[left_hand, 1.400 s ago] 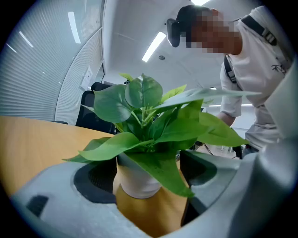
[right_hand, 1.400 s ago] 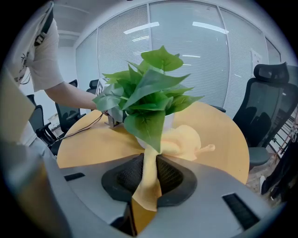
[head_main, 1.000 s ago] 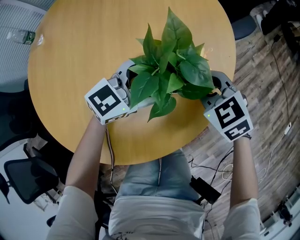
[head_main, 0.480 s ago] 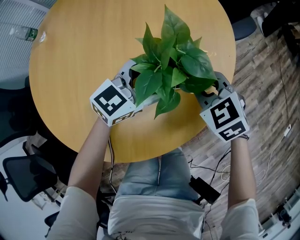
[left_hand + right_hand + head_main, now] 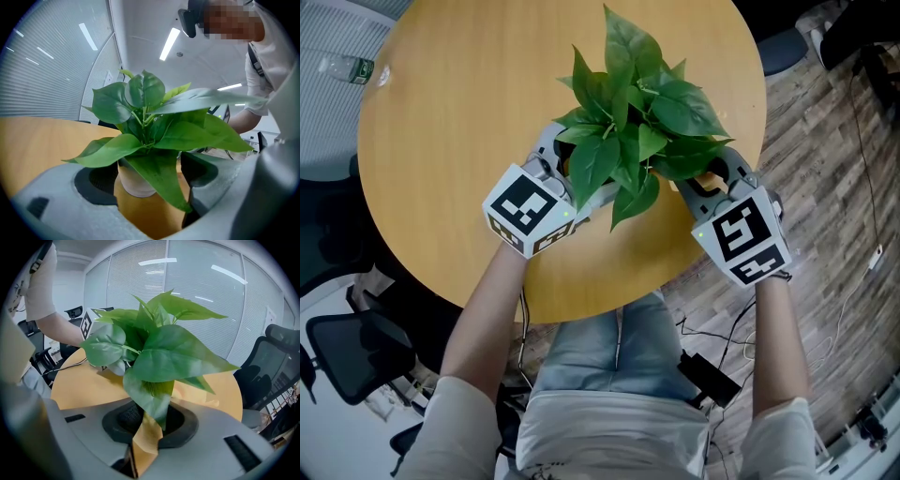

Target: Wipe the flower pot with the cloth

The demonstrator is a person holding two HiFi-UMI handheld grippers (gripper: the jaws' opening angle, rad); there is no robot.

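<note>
A leafy green plant (image 5: 628, 122) stands near the front edge of the round wooden table (image 5: 469, 94). Its leaves hide the pot in the head view. The left gripper view shows the pale beige pot (image 5: 133, 180) under the leaves. My left gripper (image 5: 577, 173) (image 5: 150, 183) is open, with its jaws wide on either side of the pot and the pot close to the left jaw. From the right side of the plant, my right gripper (image 5: 703, 178) (image 5: 143, 427) reaches in under the leaves. It is shut on a yellow cloth (image 5: 143, 441).
A plastic bottle (image 5: 342, 70) lies on a grey surface beyond the table's left edge. An office chair (image 5: 356, 352) stands at lower left. Cables (image 5: 750, 337) trail over the wooden floor on the right. The table's front edge is close to the person's legs.
The plant has shifted up and to the left across the table. My right gripper has followed it leftward. The left gripper has moved slightly to the right.
</note>
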